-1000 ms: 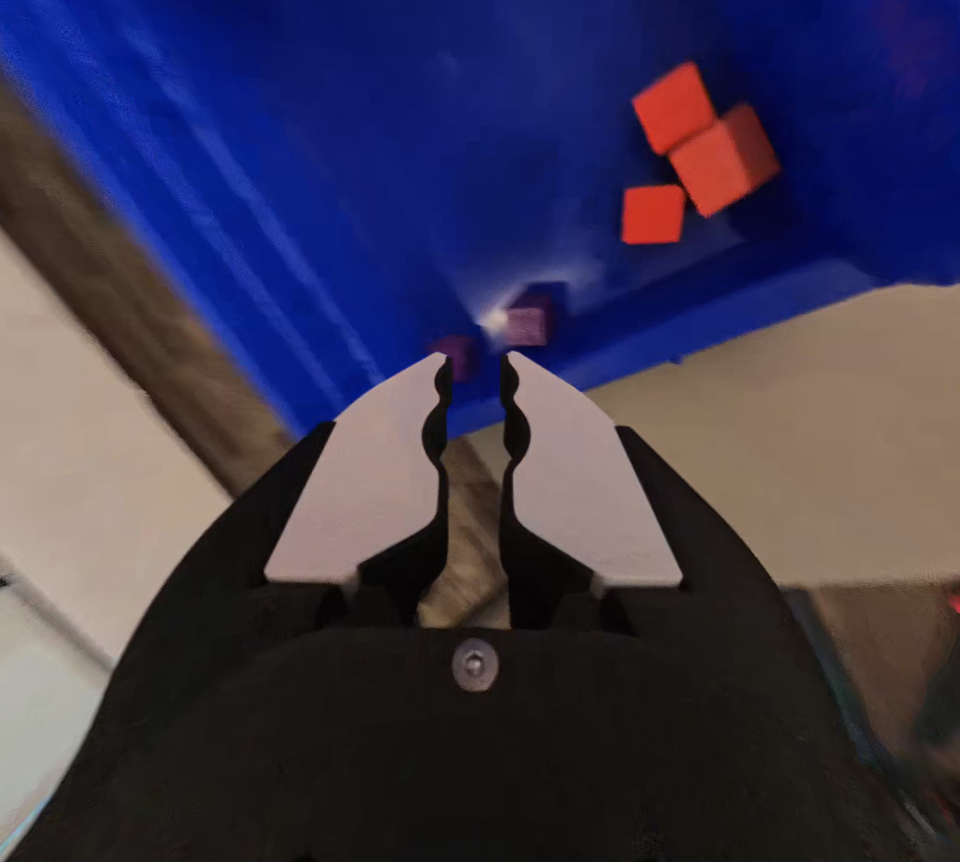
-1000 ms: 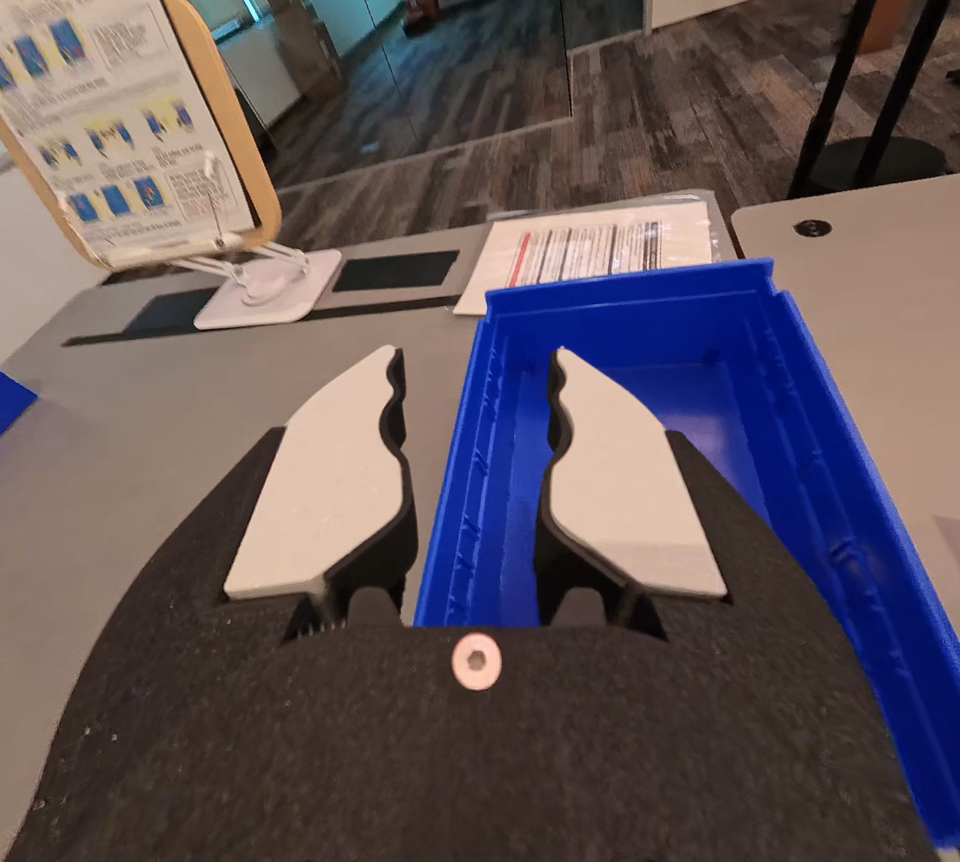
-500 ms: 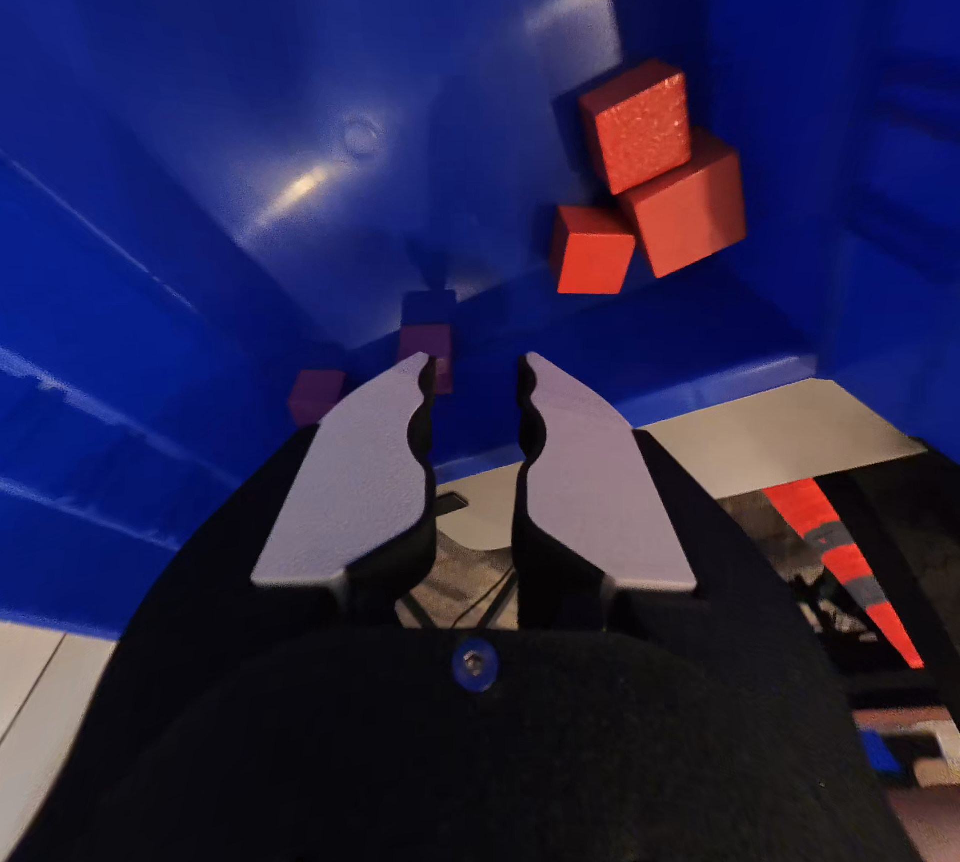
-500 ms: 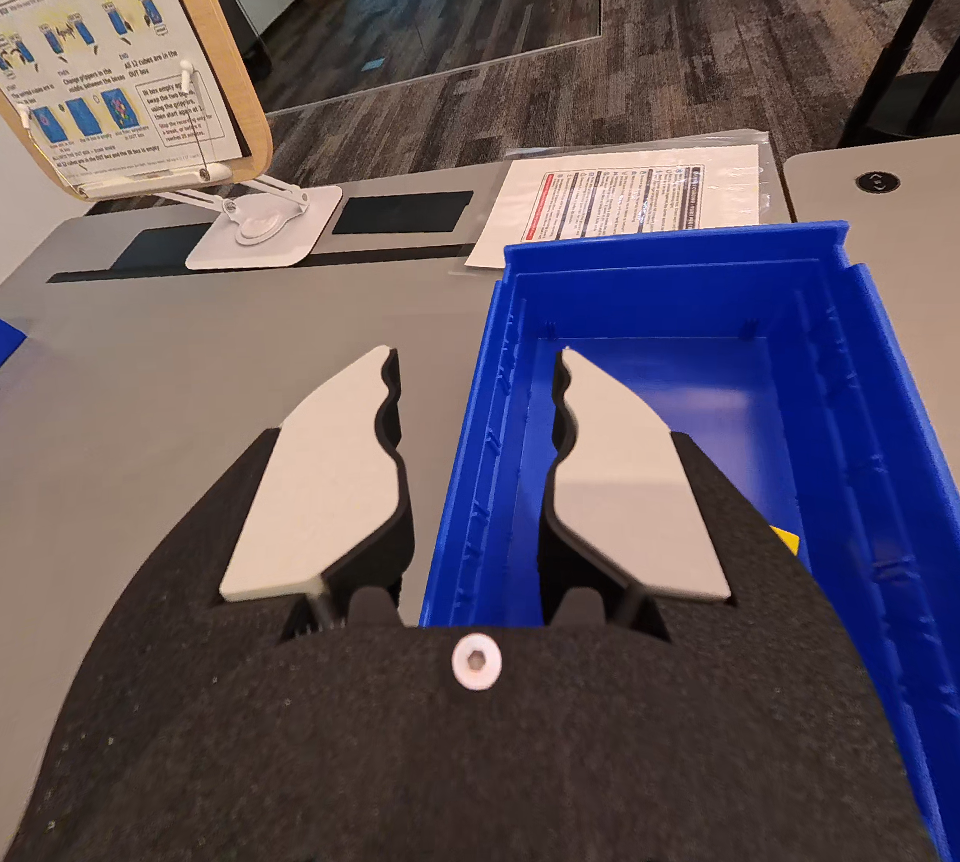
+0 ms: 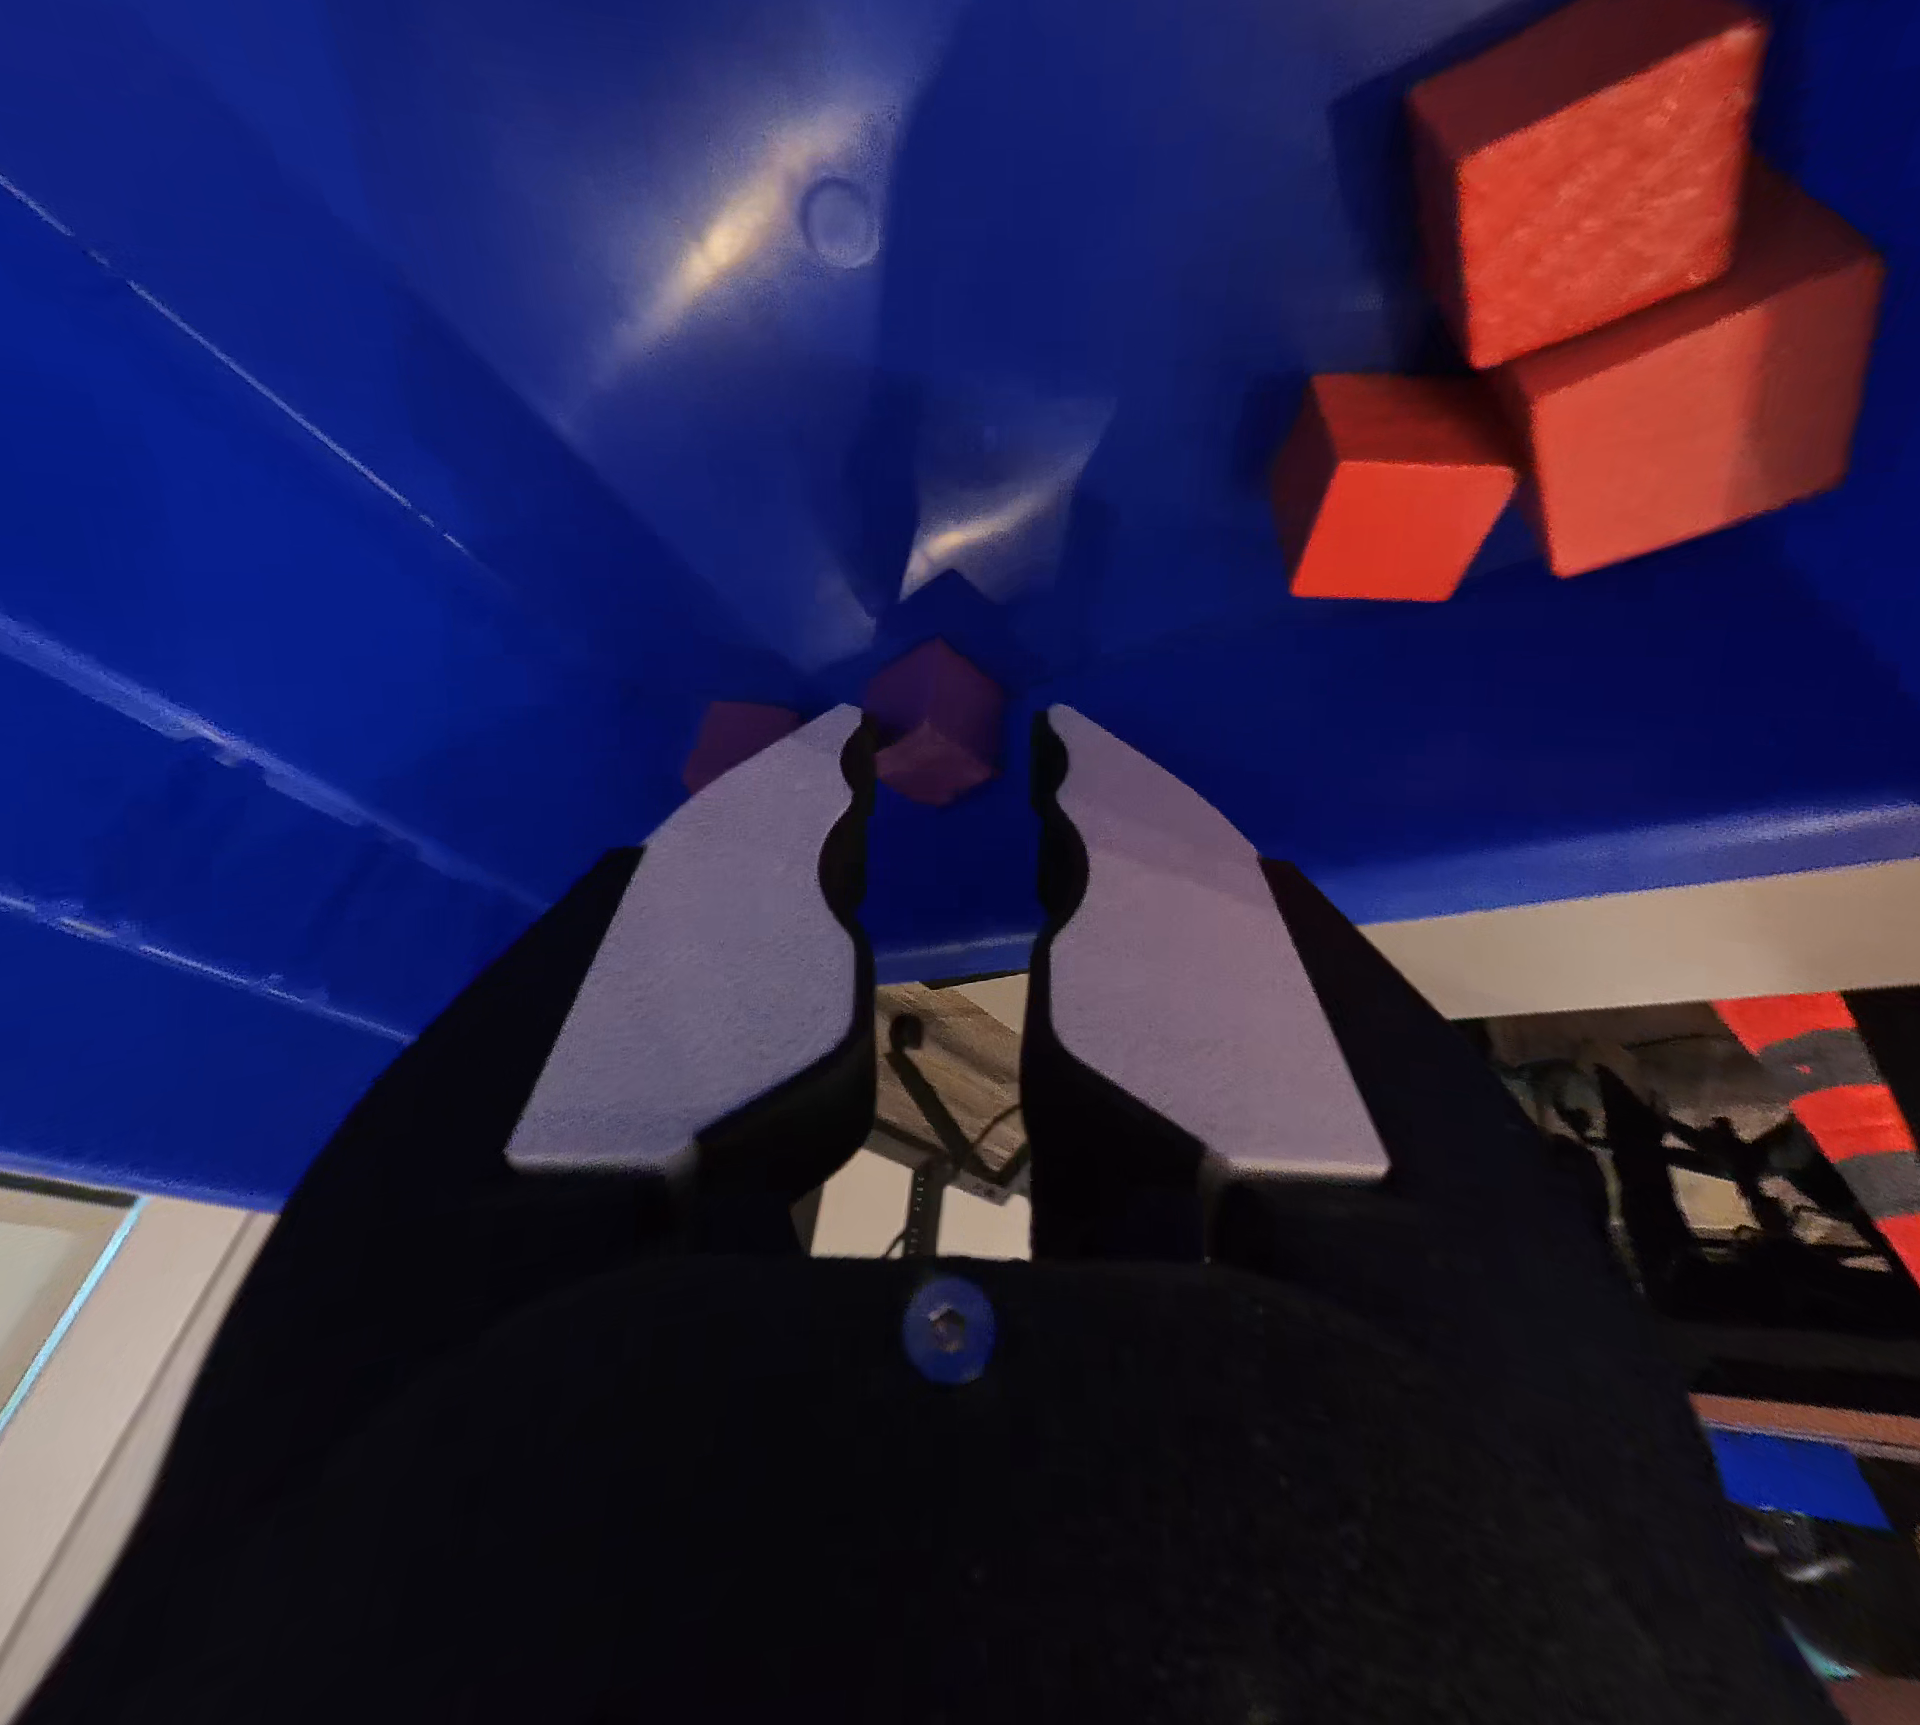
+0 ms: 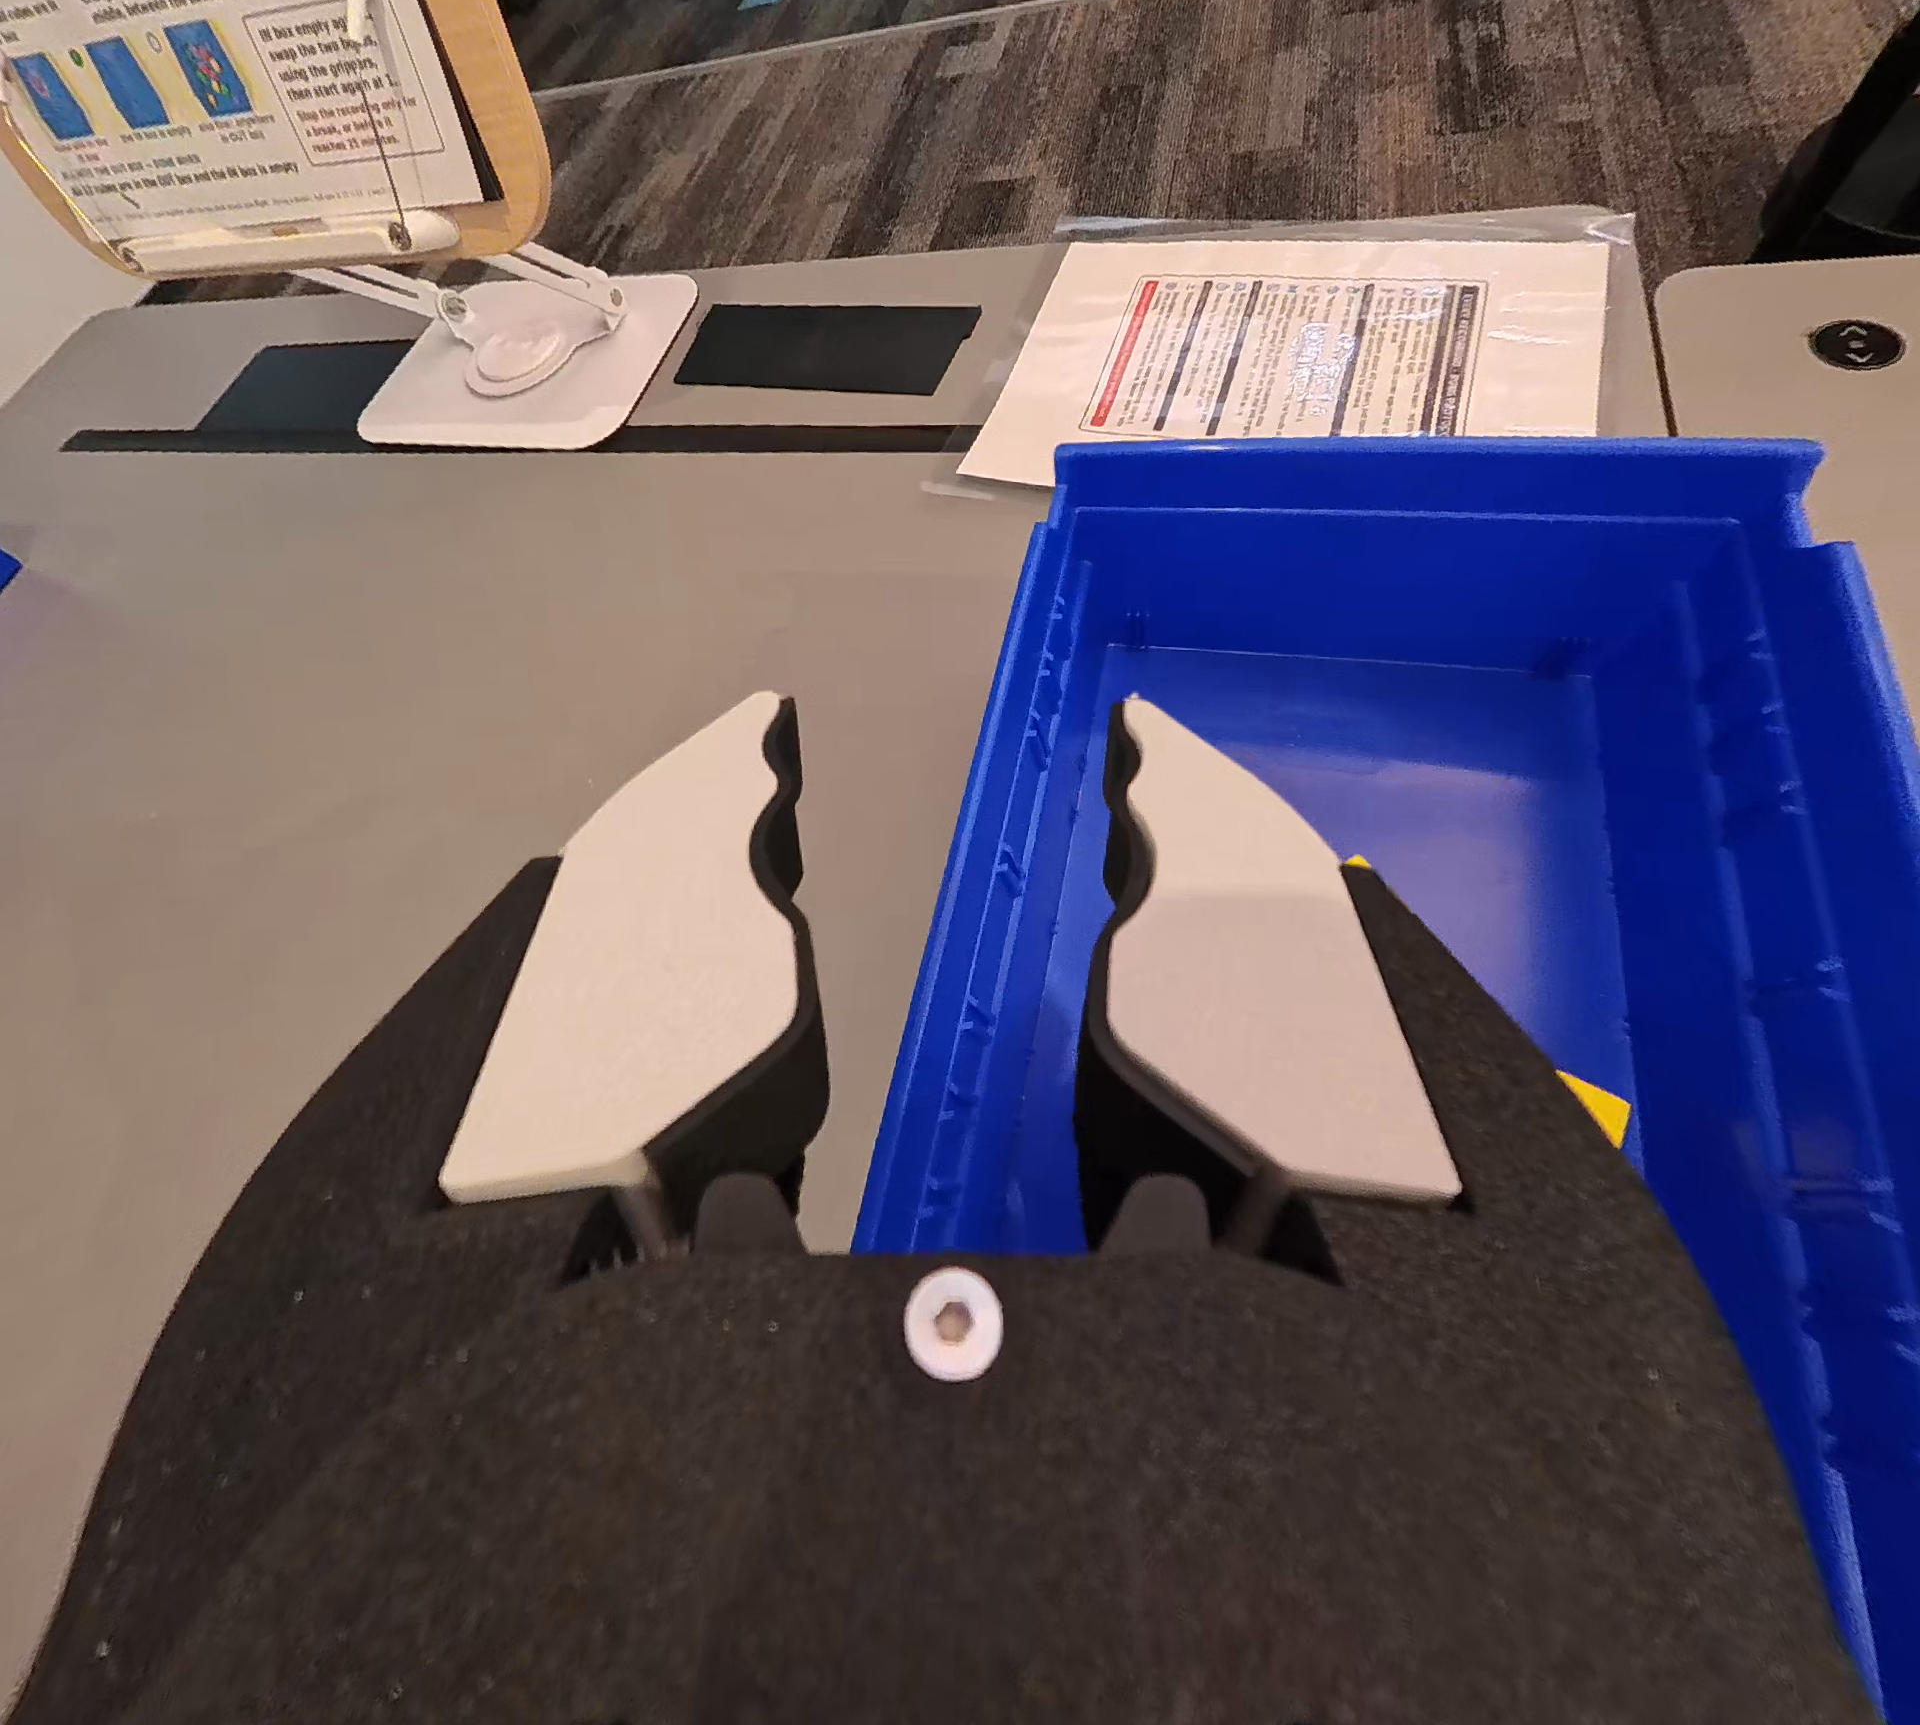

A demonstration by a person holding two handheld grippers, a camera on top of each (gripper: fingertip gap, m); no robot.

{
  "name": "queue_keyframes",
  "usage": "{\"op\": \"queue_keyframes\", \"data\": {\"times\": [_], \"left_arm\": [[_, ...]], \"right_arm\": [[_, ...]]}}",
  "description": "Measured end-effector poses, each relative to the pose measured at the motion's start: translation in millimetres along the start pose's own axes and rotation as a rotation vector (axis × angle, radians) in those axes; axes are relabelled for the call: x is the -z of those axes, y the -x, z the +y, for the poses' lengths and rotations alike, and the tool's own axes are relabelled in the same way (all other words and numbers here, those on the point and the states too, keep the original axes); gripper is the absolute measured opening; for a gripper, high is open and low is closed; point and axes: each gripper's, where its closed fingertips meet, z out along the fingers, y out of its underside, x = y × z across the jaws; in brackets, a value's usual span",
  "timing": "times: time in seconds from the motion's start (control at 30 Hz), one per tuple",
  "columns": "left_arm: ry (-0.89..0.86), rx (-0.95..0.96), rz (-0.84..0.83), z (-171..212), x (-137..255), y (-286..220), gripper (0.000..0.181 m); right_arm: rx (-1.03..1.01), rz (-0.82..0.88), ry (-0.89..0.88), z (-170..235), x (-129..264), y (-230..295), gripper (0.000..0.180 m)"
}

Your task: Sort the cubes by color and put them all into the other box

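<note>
- A purple cube [image 5: 932, 733] lies at frame centre in the left wrist view, just ahead of the left gripper [image 5: 948, 719], nearer its left finger; it sits corner-on, so I judge a slight twist is needed before closing.
- The left gripper's fingers are parted around nothing.
- Counted there: two purple cubes, the second purple cube [image 5: 732, 740] partly hidden behind the left fingertip; three red cubes [image 5: 1590, 304] clustered at upper right, all inside the blue box [image 5: 416, 325].
- The right gripper [image 6: 951, 719] is spread and empty, straddling the wall of the other box [image 6: 1434, 491] on the table [image 6: 416, 636]; one yellow cube [image 6: 1595, 1112] peeks out beside its right finger.
</note>
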Motion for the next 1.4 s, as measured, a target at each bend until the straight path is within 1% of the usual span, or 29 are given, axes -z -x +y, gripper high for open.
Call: {"op": "queue_keyframes", "data": {"times": [0.03, 0.1, 0.23, 0.3, 0.43, 0.47, 0.53, 0.57, 0.6, 0.67, 0.73, 0.8, 0.87, 1.0, 1.2, 1.27, 1.3, 1.4], "left_arm": [[0.004, 0.017, 0.004, -0.4, -1.6, 1.8, 0.027], [0.004, 0.02, -0.003, -2.5, -4.5, 4.8, 0.019], [-0.028, -0.041, -0.1, -9.8, -7.3, 14.7, 0.001], [-0.082, -0.067, -0.13, -16.1, -1.3, 16.1, 0.0], [-0.215, -0.057, -0.133, -24.4, 25.9, 14.3, 0.0], [-0.217, -0.048, -0.131, -21.0, 30.4, 14.9, 0.0], [-0.163, 0.009, -0.127, -8.5, 31.3, 20.7, 0.0], [-0.112, 0.048, -0.102, -0.5, 27.5, 21.1, 0.006], [-0.055, 0.079, -0.076, 7.6, 22.6, 20.8, 0.016], [0.022, 0.131, -0.079, 19.1, 14.7, 27.2, 0.026], [0.055, 0.214, -0.027, 23.5, 8.8, 26.9, 0.039], [0.069, 0.305, 0.076, 22.0, 3.2, 18.7, 0.046], [0.069, 0.343, 0.137, 18.9, -1.5, 13.2, 0.048], [0.086, 0.385, 0.146, 17.8, -3.1, 12.3, 0.047], [0.126, 0.362, 0.105, 15.7, -2.8, 8.5, 0.048], [0.109, 0.34, 0.125, 9.8, -2.0, 1.2, 0.043], [0.109, 0.331, 0.123, 8.1, -2.0, -0.6, 0.049], [0.134, 0.319, 0.08, 9.2, -3.3, 1.2, 0.047]], "right_arm": [[0.005, 0.002, 0.012, 1.8, -1.3, 0.2, 0.055], [0.016, 0.006, 0.033, 4.8, -2.9, 0.5, 0.055], [0.026, 0.008, 0.032, 3.9, -2.9, 0.8, 0.055], [0.029, 0.008, 0.026, 2.2, -2.2, 1.1, 0.055], [0.04, 0.005, 0.023, -0.5, -1.7, 4.2, 0.054], [0.043, 0.005, 0.028, -0.1, -2.3, 4.9, 0.054], [0.053, 0.002, 0.042, 1.5, -4.5, 6.8, 0.054], [0.057, 0.001, 0.051, 2.5, -5.6, 7.5, 0.055], [0.062, 0.001, 0.058, 3.3, -6.6, 8.1, 0.055], [0.069, 0.002, 0.071, 4.7, -7.8, 9.2, 0.055], [0.077, -0.002, 0.079, 5.8, -8.2, 11.6, 0.055], [0.084, -0.001, 0.086, 6.7, -8.3, 12.5, 0.055], [0.087, 0.002, 0.092, 7.7, -8.9, 12.3, 0.055], [0.086, 0.01, 0.113, 11.0, -10.7, 10.5, 0.055], [0.101, 0.014, 0.136, 14.4, -12.1, 10.6, 0.055], [0.104, 0.012, 0.135, 14.3, -12.1, 11.0, 0.055], [0.103, 0.01, 0.135, 14.3, -12.3, 11.3, 0.055], [0.103, 0.006, 0.139, 15.4, -13.2, 11.3, 0.055]]}}
